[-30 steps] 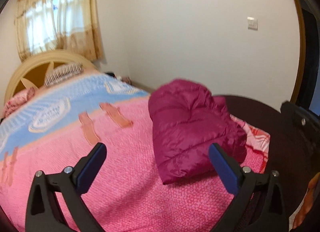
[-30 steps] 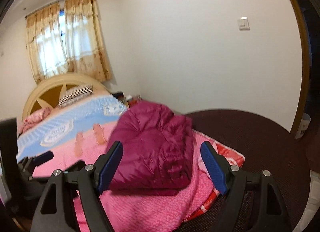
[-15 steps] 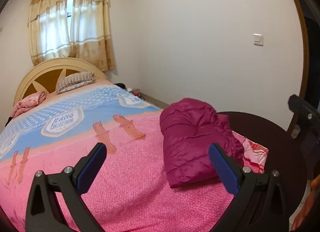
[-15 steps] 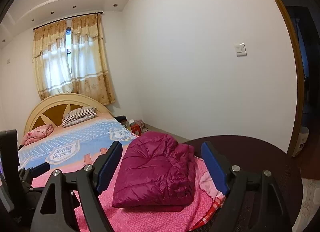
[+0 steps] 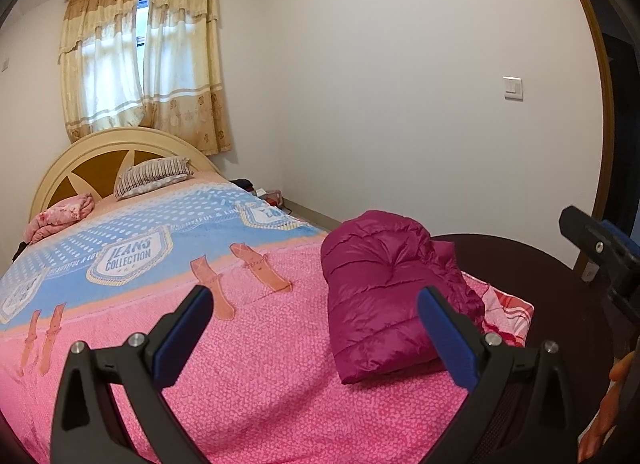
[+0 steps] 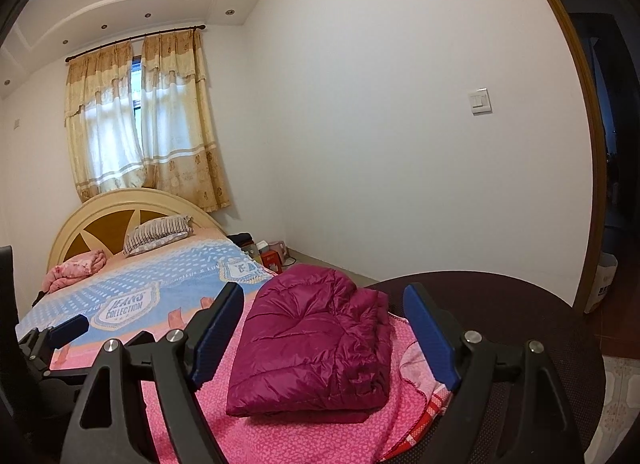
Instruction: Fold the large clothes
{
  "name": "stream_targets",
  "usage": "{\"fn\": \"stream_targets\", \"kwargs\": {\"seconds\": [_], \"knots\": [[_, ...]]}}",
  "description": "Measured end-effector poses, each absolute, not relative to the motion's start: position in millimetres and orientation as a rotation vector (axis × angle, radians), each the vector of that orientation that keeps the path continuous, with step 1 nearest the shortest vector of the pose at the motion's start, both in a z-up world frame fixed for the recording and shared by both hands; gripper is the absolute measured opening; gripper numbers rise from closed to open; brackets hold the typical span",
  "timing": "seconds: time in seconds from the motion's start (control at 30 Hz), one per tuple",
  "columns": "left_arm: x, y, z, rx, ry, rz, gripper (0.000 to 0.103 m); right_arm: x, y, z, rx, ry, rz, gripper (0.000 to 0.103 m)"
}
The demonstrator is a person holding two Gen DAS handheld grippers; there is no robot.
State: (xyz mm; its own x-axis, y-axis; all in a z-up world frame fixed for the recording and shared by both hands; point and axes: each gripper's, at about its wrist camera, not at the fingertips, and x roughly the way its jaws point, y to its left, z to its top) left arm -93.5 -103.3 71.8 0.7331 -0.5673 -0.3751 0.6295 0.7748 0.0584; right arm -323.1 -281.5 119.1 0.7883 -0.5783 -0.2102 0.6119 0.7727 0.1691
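While both tongs are hanging clear, nothing is securing fold. Left tongs (image 5: 312, 332): jaws standing wide apart, gripping nothing, hovering over pink bedspread (image 5: 260, 376). Right tongs (image 6: 324, 336): likewise released, empty. Magenta puffer jacket (image 6: 316, 348) is lying folded in compact bundle near foot corner of bed, close to edge beside dark round chair back (image 6: 520, 304). Risk: slick padded fabric is likely springing open, or bundle sliding off corner if nudged.
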Motion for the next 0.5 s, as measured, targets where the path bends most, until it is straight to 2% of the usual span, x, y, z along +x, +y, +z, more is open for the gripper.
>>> {"fn": "stream_targets", "kwargs": {"seconds": [0.5], "knots": [[-96.6, -102.6, 75.7, 0.182, 0.331, -0.654, 0.103, -322.5, -281.8, 117.9, 0.235, 0.146, -0.646, 0.083]]}}
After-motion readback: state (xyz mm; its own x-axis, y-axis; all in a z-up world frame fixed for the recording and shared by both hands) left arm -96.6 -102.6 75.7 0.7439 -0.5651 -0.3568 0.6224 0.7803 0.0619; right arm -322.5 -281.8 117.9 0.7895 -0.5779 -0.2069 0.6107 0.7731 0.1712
